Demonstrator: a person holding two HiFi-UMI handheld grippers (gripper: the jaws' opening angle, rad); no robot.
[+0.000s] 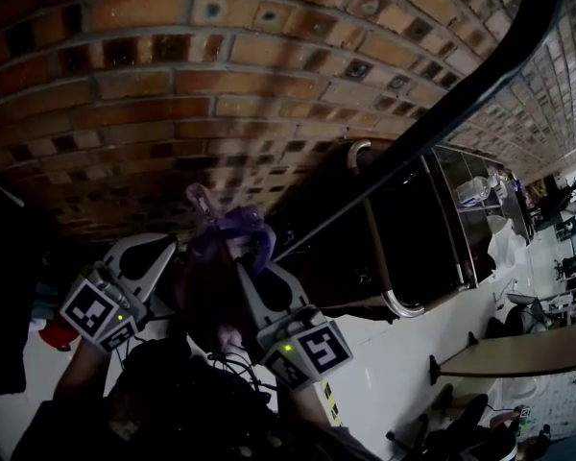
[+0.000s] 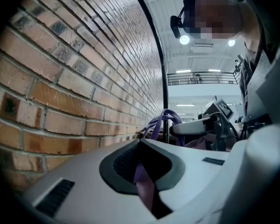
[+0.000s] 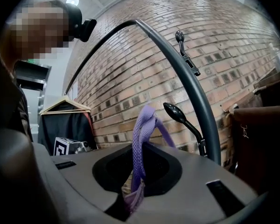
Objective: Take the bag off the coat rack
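Note:
The bag's purple straps (image 1: 228, 230) rise between my two grippers, in front of the brick wall. Its dark body (image 1: 204, 301) hangs below them. My left gripper (image 1: 176, 255) is shut on purple bag fabric (image 2: 143, 183). My right gripper (image 1: 246, 263) is shut on a woven purple strap (image 3: 139, 146), which loops up above its jaws. The coat rack's black pole (image 1: 480, 80) slants up to the right. In the right gripper view the pole (image 3: 189, 73) carries a black hook (image 3: 178, 115) just beyond the strap and another hook (image 3: 180, 37) higher up.
A brick wall (image 1: 173, 84) fills the background close behind the rack. A dark cabinet with a metal handle (image 1: 376, 257) stands to the right. Farther right is a round table (image 1: 523, 353). A dark garment on a wooden hanger (image 3: 65, 107) hangs at the left.

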